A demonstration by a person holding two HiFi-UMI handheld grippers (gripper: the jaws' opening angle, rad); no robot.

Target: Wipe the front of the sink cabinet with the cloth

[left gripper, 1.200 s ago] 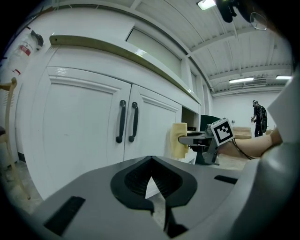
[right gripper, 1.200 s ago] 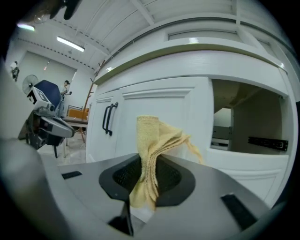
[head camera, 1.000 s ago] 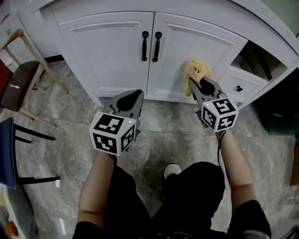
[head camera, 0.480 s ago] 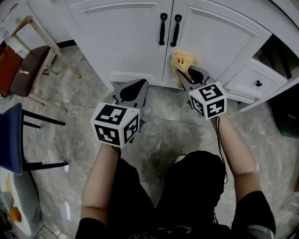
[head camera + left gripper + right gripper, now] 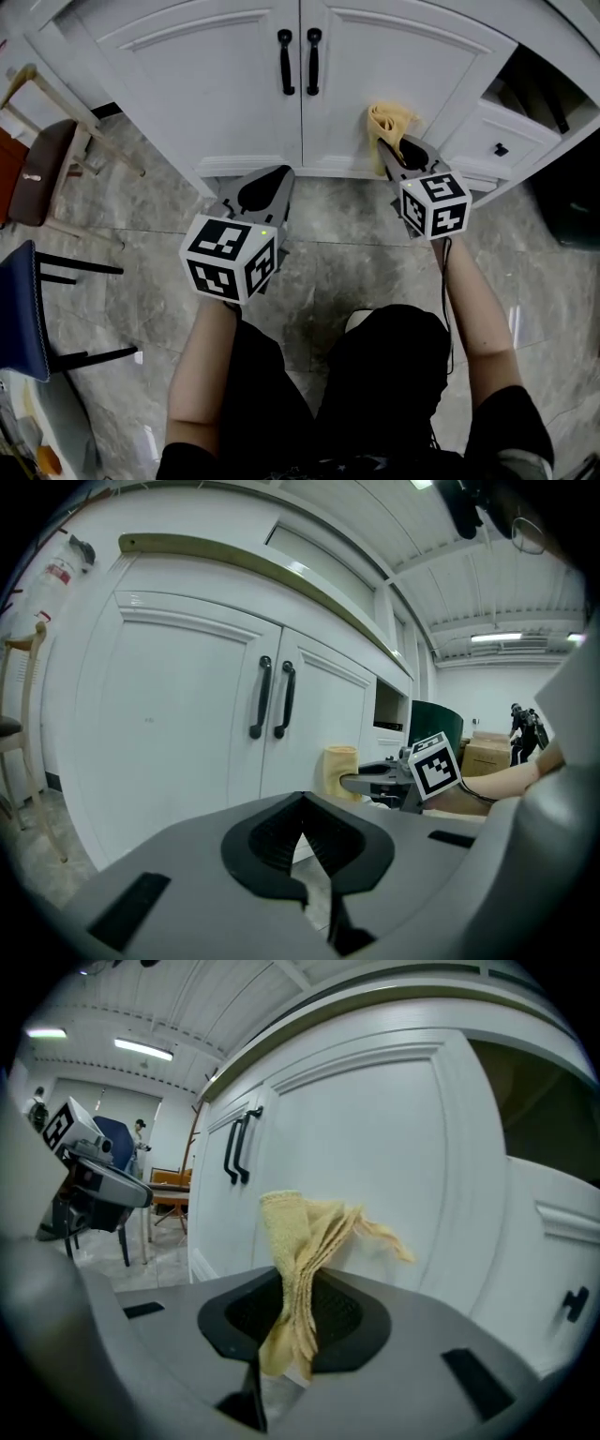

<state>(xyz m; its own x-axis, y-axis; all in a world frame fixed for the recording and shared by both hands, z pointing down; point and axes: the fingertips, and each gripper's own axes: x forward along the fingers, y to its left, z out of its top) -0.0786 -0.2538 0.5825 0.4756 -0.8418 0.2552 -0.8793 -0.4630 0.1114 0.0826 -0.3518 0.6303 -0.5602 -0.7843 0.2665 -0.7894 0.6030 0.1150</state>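
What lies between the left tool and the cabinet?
Only bare floor: in the left gripper view the shut left tool points at the cabinet with nothing standing in between.

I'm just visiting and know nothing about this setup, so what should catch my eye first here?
The yellow cloth, pinched in the right gripper low at the right-hand cabinet door. Then the left gripper, shut and empty, hovering over the grey floor, and the two black handles where the doors meet.

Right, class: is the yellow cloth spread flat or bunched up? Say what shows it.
Bunched up. The cloth stands in layered folds, pinched between the jaws of the right hand-held gripper, one corner trailing toward the cabinet door.
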